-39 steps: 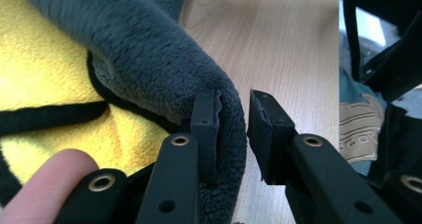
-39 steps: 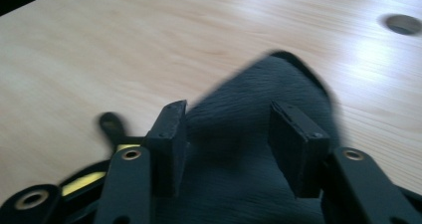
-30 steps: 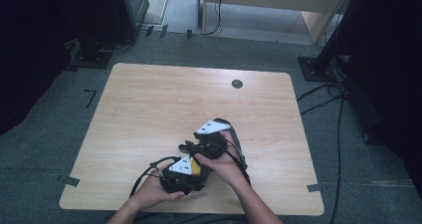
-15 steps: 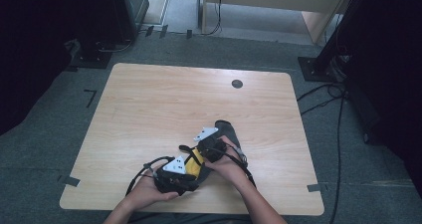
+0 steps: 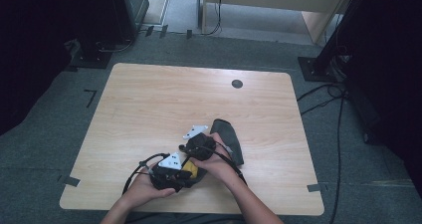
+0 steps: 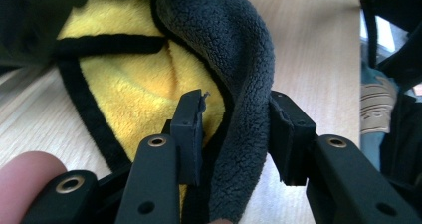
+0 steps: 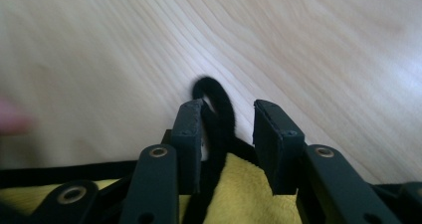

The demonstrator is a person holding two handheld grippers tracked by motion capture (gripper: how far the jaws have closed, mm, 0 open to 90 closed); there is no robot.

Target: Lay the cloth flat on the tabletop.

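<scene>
A wooden table (image 5: pixel 149 104) carries a grey and yellow cloth (image 5: pixel 226 139) at its 5 o'clock corner. The left gripper (image 6: pixel 236 134) has its jaws partly open around a grey fold, not pinching it. The right gripper (image 7: pixel 229 134), also part open, straddles the cloth's black hem loop (image 7: pixel 214 92).

Two hands are holding a left gripper (image 5: pixel 166 170) and right gripper (image 5: pixel 199 145) close together over a grey-and-yellow cloth (image 5: pixel 226 139) lying near the wooden table's (image 5: pixel 164 99) front edge.
</scene>
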